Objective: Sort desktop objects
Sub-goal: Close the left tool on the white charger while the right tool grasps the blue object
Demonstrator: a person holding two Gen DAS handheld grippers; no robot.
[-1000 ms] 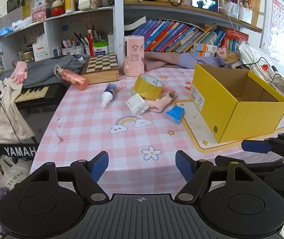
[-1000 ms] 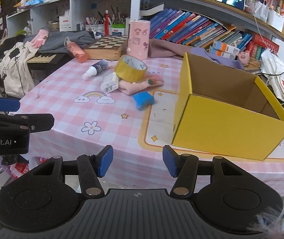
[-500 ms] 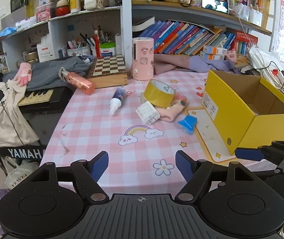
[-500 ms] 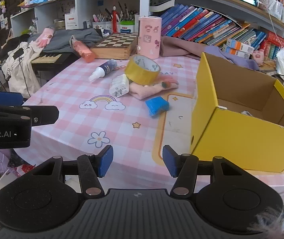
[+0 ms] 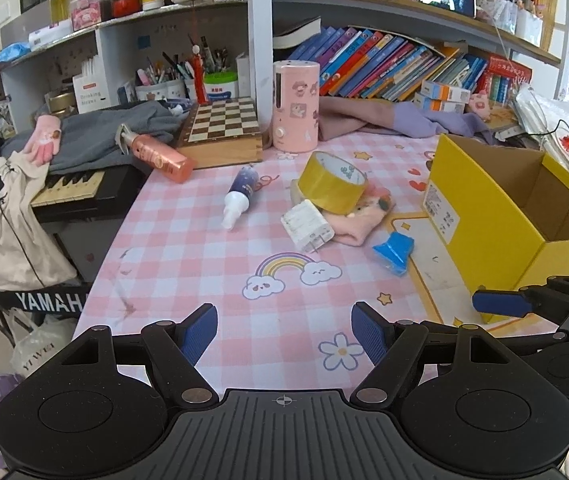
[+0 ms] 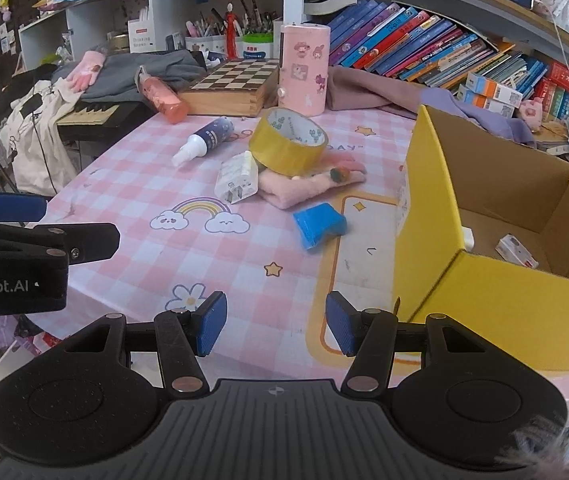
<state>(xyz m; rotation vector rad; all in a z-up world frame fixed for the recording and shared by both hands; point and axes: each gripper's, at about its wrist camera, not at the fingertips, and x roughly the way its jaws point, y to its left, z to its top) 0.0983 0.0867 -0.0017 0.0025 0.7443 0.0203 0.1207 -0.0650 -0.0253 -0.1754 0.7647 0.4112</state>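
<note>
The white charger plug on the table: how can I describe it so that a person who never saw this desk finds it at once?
Start at the open yellow box on the pink checked tablecloth. To its left lies a pile: a roll of yellow tape on a pink cloth. The white charger plug leans against that pile's left side; it alone is white and blocky, with two metal prongs.

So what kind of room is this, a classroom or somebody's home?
Most likely a home study or a child's room. Shelves crammed with books, pen cups beside a chessboard, and a table under a pink checked cloth with rainbows all suggest it.
</note>
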